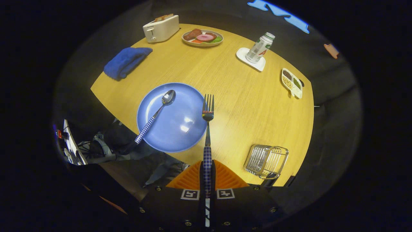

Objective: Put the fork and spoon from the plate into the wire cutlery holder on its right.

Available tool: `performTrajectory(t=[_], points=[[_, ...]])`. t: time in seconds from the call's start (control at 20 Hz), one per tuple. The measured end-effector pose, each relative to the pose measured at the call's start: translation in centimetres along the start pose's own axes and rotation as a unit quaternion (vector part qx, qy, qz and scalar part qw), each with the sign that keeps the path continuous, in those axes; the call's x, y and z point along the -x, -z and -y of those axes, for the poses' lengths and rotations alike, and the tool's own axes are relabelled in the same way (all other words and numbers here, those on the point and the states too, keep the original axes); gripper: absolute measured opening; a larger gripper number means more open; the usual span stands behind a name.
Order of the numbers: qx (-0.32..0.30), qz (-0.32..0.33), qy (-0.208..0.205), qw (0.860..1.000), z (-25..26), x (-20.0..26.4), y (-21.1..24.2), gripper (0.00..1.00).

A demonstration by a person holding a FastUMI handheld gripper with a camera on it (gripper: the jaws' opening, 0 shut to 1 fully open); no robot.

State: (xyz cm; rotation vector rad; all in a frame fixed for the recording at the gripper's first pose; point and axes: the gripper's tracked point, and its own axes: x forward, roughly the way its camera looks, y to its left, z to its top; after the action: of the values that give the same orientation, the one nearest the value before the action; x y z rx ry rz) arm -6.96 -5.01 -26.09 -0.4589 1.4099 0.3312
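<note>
The spoon lies on the blue plate with its handle over the rim — untouched. Right of the plate, the gripper has its jaws clamped on the fork handle, lifted clear. Further right, the wire cutlery holder stands empty — both pieces remain to deposit.

Gripper fingers clamped on the checked handle of a metal fork, tines pointing ahead, raised above the round blue plate's right rim. Checked-handled metal spoon lies on plate. Wire cutlery holder stands on the wooden desk, right of the fingers.
</note>
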Motion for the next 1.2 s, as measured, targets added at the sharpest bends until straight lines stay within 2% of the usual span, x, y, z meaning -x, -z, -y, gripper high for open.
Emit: performTrajectory(t=[0.4,0.7,0.95,1.2], points=[[-0.039,-0.049,0.041,0.997,6.1,3.8,6.6,0.05],[-0.038,-0.111,0.047,0.992,9.5,4.3,11.0,0.05],[-0.011,-0.152,0.062,0.986,12.9,3.9,11.5,0.05],[0.046,-0.209,0.072,0.974,15.7,2.4,11.3,0.05]])
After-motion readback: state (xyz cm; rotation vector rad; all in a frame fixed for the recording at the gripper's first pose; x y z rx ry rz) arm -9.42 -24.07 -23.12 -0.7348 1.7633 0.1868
